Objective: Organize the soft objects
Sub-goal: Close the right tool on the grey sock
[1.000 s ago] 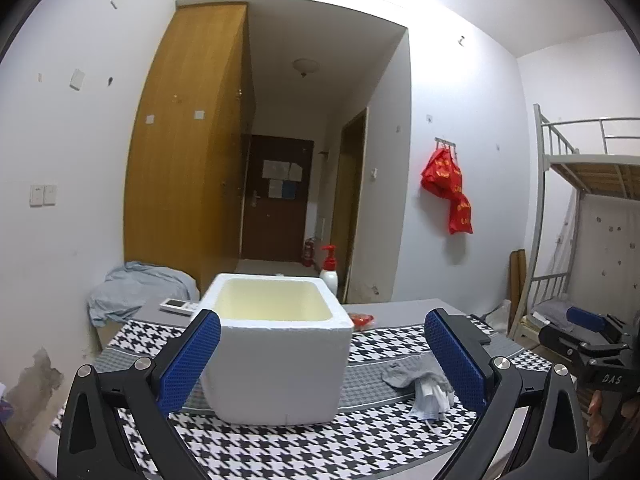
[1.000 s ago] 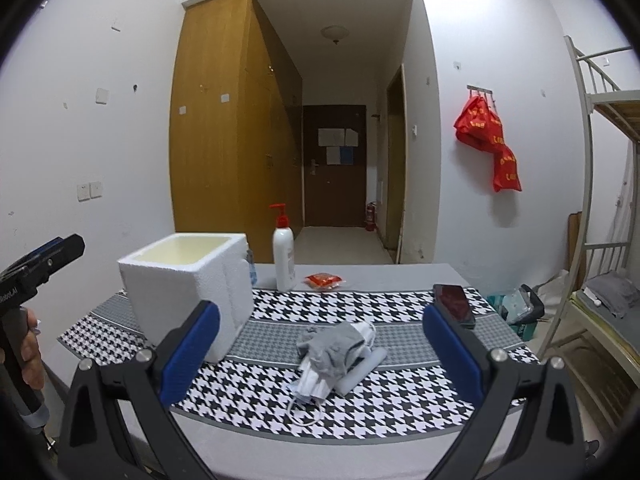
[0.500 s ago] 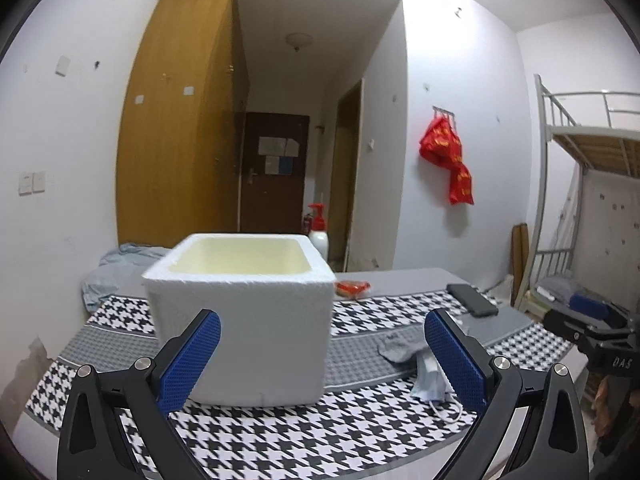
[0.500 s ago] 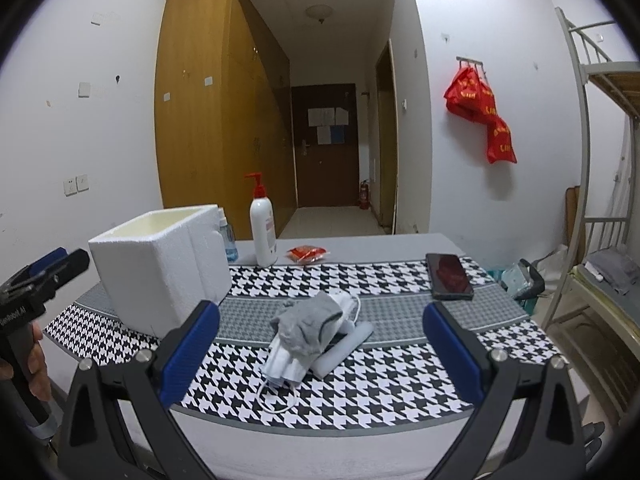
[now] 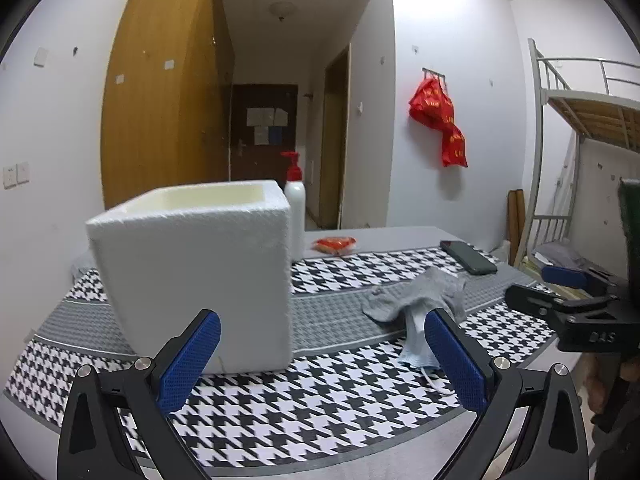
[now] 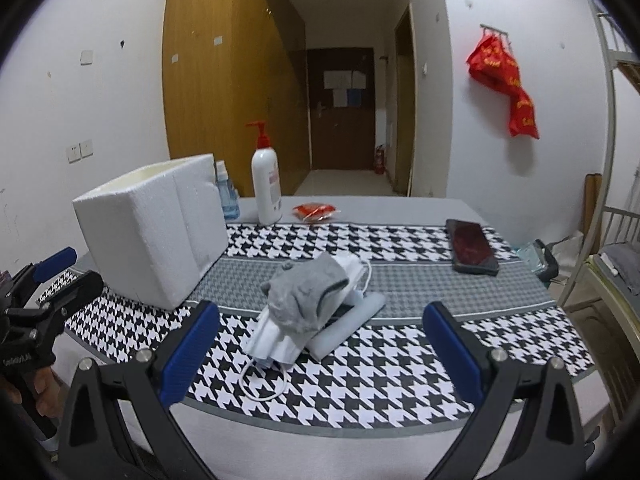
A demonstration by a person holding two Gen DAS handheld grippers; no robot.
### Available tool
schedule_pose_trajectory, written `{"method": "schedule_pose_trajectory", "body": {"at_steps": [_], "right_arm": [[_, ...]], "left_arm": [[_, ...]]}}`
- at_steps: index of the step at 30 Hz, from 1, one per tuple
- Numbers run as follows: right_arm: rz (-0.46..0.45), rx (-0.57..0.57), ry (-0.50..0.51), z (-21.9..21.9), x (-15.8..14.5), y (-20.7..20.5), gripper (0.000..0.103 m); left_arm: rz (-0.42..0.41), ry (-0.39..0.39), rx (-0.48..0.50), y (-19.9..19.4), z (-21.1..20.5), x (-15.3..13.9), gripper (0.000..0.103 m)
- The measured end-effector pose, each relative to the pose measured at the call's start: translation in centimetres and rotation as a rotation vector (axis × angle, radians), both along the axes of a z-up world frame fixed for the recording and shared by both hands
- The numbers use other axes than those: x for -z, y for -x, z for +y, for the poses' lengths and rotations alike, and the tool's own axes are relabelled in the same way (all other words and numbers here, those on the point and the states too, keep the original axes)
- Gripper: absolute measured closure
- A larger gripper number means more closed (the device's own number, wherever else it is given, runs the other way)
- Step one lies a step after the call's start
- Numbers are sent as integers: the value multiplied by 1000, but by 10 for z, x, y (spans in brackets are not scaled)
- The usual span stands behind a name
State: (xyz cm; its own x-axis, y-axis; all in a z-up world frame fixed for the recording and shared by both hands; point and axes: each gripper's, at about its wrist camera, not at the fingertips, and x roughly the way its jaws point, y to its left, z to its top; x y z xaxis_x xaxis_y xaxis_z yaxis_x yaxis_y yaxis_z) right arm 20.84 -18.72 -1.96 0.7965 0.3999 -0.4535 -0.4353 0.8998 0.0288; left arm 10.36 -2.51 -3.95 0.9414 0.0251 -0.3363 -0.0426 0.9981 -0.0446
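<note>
A pile of soft things lies mid-table: a grey sock (image 6: 302, 294) on top of white face masks (image 6: 276, 338) and a pale grey roll (image 6: 348, 326). The sock also shows in the left wrist view (image 5: 416, 294), with a mask (image 5: 416, 346) under it. A white foam box (image 5: 196, 272), open on top, stands to the left; it also shows in the right wrist view (image 6: 154, 226). My left gripper (image 5: 320, 360) is open and empty, in front of the box. My right gripper (image 6: 320, 354) is open and empty, just short of the pile.
The table wears a houndstooth cloth (image 6: 400, 368). A pump bottle (image 6: 266, 182), a small blue bottle (image 6: 228, 196) and a red packet (image 6: 316, 211) stand at the back. A dark phone (image 6: 472, 246) lies at the right. A bunk bed frame (image 5: 576, 152) stands right of the table.
Both grippers have moved in closer to the table and lower. The box and the pile look larger. Both jaws stay open; nothing was taken hold of.
</note>
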Motion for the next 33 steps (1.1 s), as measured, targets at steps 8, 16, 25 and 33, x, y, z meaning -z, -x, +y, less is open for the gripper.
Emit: {"method": "schedule_pose_trajectory", "body": {"at_steps": [8, 16, 25, 33], "right_arm": [[50, -76, 12, 12, 8, -33, 1], [101, -126, 5, 21, 18, -61, 1], [160, -163, 26, 26, 32, -80, 42], [168, -203, 11, 27, 35, -81, 84]], "left_arm": [[61, 25, -30, -18, 2, 12, 1], [102, 28, -52, -39, 0, 17, 1], [128, 31, -67, -54, -4, 23, 1], [138, 16, -65, -65, -14, 25, 1]]}}
